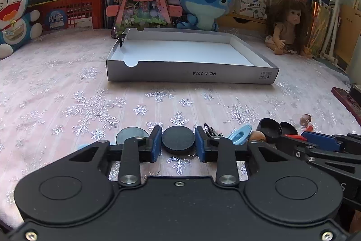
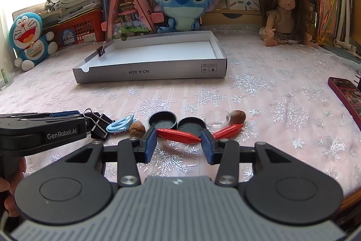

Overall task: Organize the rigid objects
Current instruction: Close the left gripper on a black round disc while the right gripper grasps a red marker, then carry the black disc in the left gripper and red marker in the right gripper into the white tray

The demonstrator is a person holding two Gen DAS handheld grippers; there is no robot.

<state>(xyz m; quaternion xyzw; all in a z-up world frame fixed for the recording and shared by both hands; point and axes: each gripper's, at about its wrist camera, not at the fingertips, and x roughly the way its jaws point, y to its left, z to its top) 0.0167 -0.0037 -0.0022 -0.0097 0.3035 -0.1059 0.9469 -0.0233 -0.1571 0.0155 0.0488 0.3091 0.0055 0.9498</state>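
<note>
Two black caps [image 2: 162,120] lie beyond the right claw [image 2: 178,141].

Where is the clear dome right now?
Right wrist view: the clear dome sits right of centre, between a black cap and a brown nut.

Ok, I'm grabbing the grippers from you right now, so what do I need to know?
Left gripper: a flat black round disc sits between its pads; I cannot tell if they grip it.
Right gripper: shut on a red spindle-shaped plastic piece.
Shallow white cardboard box: holds only a black binder clip, on its far-left wall.
Still to put away, lying near the grippers: two black round caps, a second red spindle, a clear dome, two brown nuts, a light blue plastic ring and loose black binder clips.
</note>
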